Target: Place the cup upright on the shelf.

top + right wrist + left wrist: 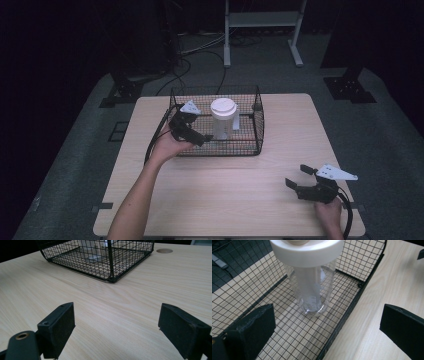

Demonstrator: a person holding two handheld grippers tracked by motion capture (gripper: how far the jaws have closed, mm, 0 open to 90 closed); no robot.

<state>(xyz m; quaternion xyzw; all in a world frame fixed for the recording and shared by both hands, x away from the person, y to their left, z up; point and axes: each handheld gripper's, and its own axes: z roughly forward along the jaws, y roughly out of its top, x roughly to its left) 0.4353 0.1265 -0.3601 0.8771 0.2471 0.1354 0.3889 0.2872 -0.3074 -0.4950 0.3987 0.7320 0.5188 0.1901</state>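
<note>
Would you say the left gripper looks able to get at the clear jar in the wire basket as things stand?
Probably yes. The left gripper is open at the wire basket, whose top is open, and nothing lies between its jaws and the jar, which stands upright under a white lid.

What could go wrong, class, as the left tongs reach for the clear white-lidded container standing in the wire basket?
1. The container is tall, narrow and top-heavy under its wide lid; a nudge from the open left tongs might tip it.
2. One jaw hangs over the wire basket floor and the other outside its wall, so closing could catch the mesh instead.
3. The clear, smooth wall may slip in the grip. The right tongs rest far off on the table, too distant to steady it.
</note>
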